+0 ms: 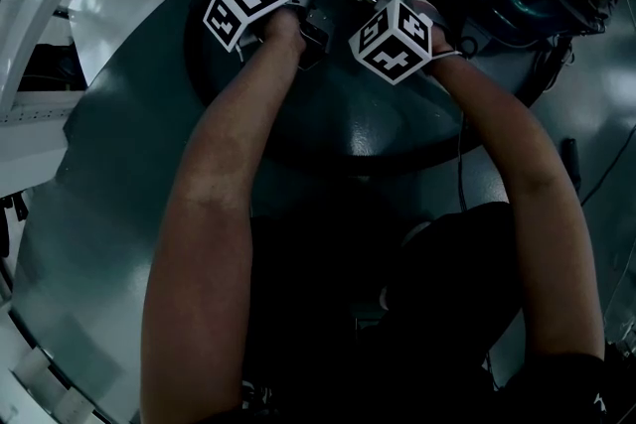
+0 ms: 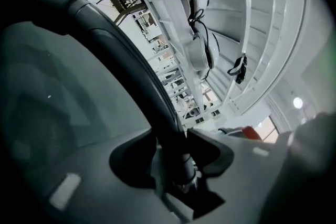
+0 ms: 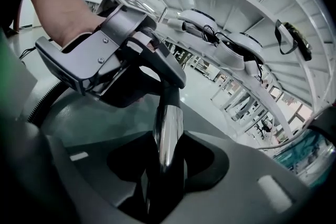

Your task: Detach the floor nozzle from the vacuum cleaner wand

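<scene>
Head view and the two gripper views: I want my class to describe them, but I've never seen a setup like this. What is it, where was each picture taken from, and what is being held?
There is no robot here. A person holds a two-jawed claw in each hand. The head view looks down from the person's head onto a round grey surface. The patterned cubes are part of the claws. Each of the other two pictures looks along one claw. The left claw is closed on a black curved tube. The right claw is closed on a shiny metal wand.
</scene>
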{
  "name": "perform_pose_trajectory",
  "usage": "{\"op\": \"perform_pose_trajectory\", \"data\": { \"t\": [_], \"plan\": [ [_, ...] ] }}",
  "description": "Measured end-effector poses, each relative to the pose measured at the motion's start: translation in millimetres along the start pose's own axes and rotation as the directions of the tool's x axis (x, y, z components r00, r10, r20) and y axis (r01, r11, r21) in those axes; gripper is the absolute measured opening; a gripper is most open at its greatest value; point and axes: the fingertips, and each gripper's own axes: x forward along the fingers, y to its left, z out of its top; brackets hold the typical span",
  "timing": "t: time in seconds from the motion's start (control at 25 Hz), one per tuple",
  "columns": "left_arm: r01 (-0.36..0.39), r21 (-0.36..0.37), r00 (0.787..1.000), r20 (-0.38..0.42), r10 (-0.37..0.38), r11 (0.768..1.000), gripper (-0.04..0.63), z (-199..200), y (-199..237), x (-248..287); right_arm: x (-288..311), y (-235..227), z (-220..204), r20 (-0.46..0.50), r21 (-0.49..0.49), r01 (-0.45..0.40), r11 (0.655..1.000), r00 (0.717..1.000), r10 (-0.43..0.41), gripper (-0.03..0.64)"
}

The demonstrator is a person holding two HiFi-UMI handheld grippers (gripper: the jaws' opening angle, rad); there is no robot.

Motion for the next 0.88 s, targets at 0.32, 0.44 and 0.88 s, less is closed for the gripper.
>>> {"op": "perform_pose_trajectory", "data": {
  "t": [0.32, 0.44, 0.88],
  "plan": [
    [-0.093, -0.068, 0.994, 0.048, 0.096, 0.993, 0.181, 29.2, 13.3, -8.7, -1.9, -0.7, -6.6, -0.039, 0.013, -0.004, 1.0, 0.999, 0.005, 0.167],
    [-0.164, -0.098, 0.948, 0.258, 0.185, 0.982, 0.164, 111.7, 50.9, -59.7, -5.7, -0.3, -29.2, -0.071, 0.007, -0.011, 1.0, 0.997, 0.012, 0.168],
    [-0.135, -0.125, 0.98, 0.127, 0.151, 0.983, 0.164, 60.4, 56.1, -49.5, -5.6, 2.5, -33.5, -0.092, 0.004, -0.026, 1.0, 0.995, 0.027, 0.17]
  ]
}}
